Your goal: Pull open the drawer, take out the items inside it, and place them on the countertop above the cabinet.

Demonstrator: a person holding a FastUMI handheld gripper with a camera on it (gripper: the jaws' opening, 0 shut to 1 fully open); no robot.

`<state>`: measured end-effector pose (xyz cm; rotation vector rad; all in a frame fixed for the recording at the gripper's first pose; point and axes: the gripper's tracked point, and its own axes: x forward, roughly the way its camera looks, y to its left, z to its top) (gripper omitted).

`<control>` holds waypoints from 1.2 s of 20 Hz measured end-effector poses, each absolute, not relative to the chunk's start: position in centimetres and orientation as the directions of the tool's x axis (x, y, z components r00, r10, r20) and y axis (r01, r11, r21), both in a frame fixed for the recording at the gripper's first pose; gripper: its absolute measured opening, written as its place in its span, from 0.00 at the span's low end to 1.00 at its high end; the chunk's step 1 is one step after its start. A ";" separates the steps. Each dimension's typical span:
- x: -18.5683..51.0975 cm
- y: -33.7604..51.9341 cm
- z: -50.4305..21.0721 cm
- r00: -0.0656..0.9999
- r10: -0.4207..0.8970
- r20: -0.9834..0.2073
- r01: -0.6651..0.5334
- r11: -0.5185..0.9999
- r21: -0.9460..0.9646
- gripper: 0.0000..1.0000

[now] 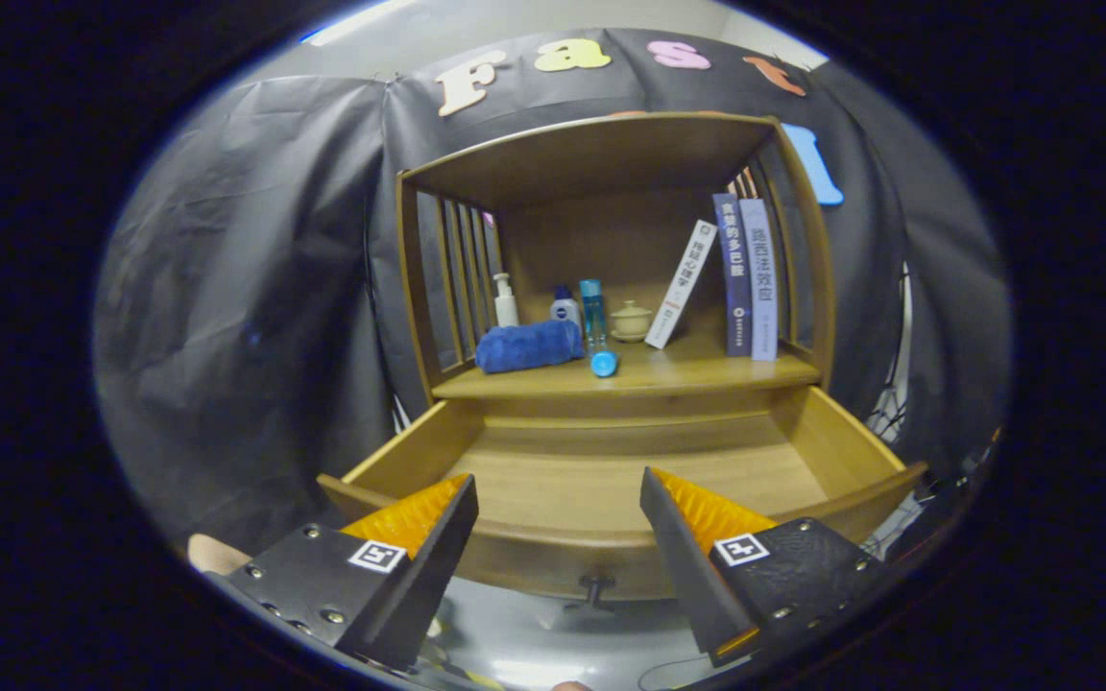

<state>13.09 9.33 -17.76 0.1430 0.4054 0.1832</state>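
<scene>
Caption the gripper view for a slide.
Open gripper hovers over the pulled-out drawer; blue towel and bottles on countertop.

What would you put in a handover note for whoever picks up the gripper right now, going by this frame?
Gripper: open, holding nothing, fingers spread above the drawer's front edge.
Drawer: pulled open; its visible floor looks bare, though the strip right behind the front panel is hidden. The knob sits just below the fingers.
Countertop: holds a rolled blue towel, a pump bottle, a small round-labelled bottle, a blue bottle, a blue item lying at the front edge, a lidded cup and three books.
Done: opening, apparently emptying.
Left: check the hidden strip.
</scene>
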 end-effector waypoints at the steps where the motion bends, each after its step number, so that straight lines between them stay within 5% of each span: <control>1: 12.5 8.6 -17.9 0.914 0.173 -0.366 -0.134 0.982 0.129 1.00; 11: 9.7 10.3 -21.9 0.919 0.123 -0.374 -0.152 0.987 -0.049 0.99; 24: 12.1 8.9 -25.4 0.913 -0.030 -0.407 -0.013 0.995 -0.102 0.98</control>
